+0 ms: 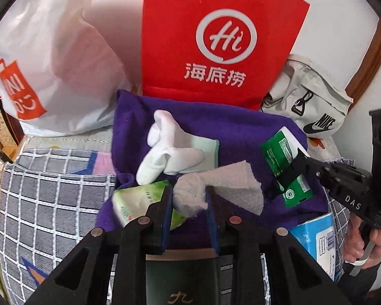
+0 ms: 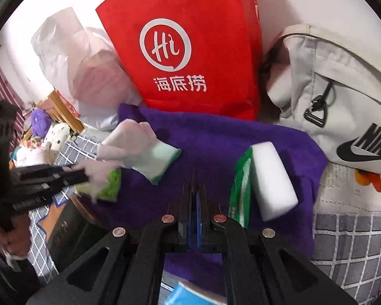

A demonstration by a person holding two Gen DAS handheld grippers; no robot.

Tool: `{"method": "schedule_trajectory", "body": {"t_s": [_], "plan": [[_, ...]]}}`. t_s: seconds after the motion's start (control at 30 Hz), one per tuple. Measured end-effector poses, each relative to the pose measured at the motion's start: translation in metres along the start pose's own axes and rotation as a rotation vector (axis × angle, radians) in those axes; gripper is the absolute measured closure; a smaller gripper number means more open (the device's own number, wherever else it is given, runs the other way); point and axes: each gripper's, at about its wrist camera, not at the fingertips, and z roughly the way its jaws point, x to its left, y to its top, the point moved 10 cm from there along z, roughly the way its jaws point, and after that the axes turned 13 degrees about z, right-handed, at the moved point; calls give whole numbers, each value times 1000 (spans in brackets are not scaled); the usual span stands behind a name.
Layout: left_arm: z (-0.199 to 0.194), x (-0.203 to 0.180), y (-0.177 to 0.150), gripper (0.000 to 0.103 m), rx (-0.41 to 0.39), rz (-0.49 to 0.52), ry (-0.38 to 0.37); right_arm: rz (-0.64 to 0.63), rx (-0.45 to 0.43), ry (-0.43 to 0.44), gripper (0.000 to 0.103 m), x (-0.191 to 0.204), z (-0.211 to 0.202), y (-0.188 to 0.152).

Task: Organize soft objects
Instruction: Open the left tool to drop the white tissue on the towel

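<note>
Bedding under a purple towel (image 1: pixel 241 137) is serving as the sorting spot; at lower centre the left claw (image 1: pixel 189 198) is pinching a crumpled tissue (image 1: pixel 190 198), while the right claw (image 2: pixel 194 198) is sitting closed, empty

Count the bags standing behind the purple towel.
3: white plastic shopping bag at left, red Haidilao paper bag in the middle, grey Nike bag at right. Others may be hidden behind them.

Socks (image 1: pixel 165 150) lie on towel (image 1: pixel 241 132), before bag (image 1: pixel 216 38).
</note>
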Motion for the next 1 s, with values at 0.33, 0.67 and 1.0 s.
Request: {"method": "schedule_trajectory", "body": {"t_s": [0.33,0.67,1.0], "plan": [[28,1,-4,78,73,7,14,23,42,-108,96,-38,11,-5],[44,6,-10,72,127,26,48,-24,26,-195,54,-48,2,-5],[13,12,-2,37,73,19,74,18,-39,-186,48,-44,-37,-4]]}}
